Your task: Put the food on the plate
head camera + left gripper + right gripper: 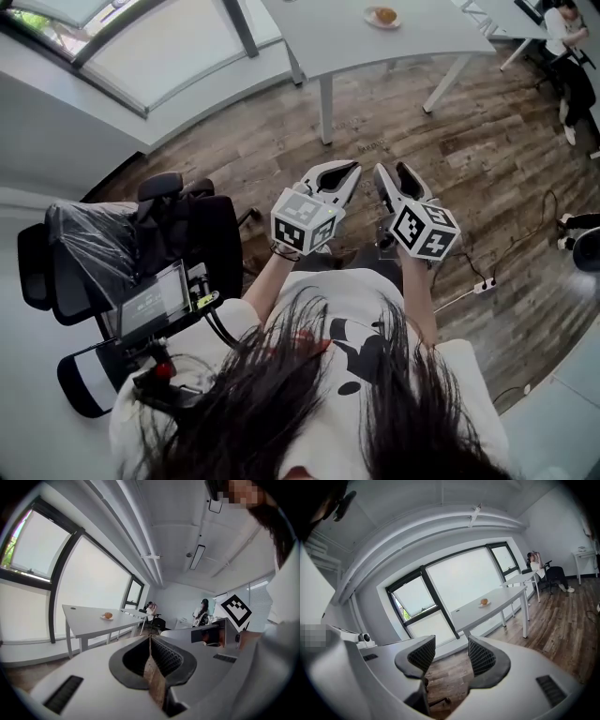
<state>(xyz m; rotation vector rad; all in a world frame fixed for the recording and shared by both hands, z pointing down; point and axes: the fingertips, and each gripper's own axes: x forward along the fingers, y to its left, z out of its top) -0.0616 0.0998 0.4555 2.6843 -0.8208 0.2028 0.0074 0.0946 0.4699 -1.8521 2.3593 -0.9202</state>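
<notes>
We're holding both grippers out in front of us. The left gripper [150, 639] is keeping its fingers pressed together, while the right gripper [451, 644] is holding its fingers spread, with only floor [469, 150] showing in the gap. The food [383, 15] is sitting on a plate [368, 20] on the table [412, 42], well beyond both sets of fingertips.

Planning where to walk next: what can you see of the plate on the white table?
The plate is small, round and pale, lying flat on the white table near the windows, roughly midway along its top. One rounded orange-brown piece of food sits on it; its kind is too small to tell. Nothing else touches the plate.
</notes>
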